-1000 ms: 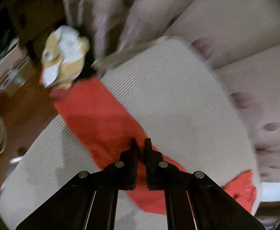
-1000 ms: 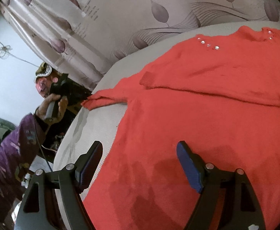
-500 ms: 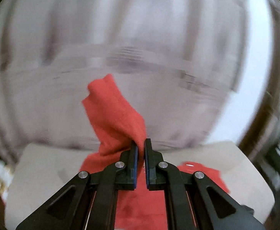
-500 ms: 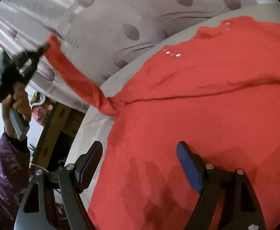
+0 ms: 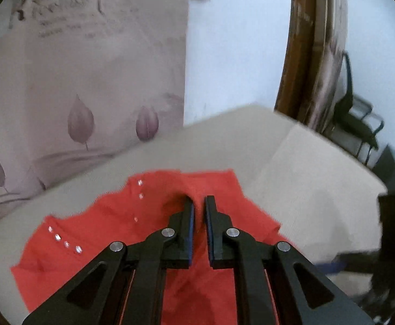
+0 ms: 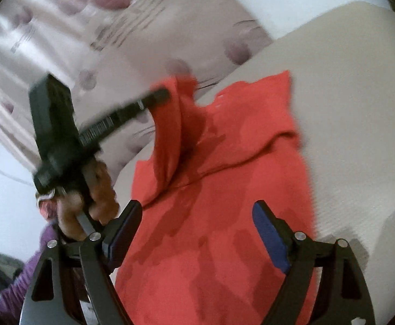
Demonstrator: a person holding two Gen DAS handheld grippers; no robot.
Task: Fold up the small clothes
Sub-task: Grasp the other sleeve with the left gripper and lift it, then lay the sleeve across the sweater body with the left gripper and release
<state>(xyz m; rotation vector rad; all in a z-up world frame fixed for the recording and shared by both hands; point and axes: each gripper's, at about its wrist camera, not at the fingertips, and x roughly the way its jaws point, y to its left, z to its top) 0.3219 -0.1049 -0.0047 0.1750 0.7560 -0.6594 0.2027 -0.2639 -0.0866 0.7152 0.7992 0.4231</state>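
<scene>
While clamped, sleeve (image 6: 170,124) above sweater (image 6: 224,216).

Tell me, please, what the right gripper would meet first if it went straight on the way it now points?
Most likely the red sweater spread on the beige cushion: the open right gripper points down onto its body, empty. Depth is hard to judge, but nothing else shows between.

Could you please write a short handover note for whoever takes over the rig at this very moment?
Left gripper: shut on the sleeve, carrying it over the body of the red sweater.
Right gripper: open, empty, above the sweater's lower part.
The sweater lies on the beige cushion; its other sleeve is already folded across.
Left: lay this sleeve down, release it, then fold the body.
</scene>
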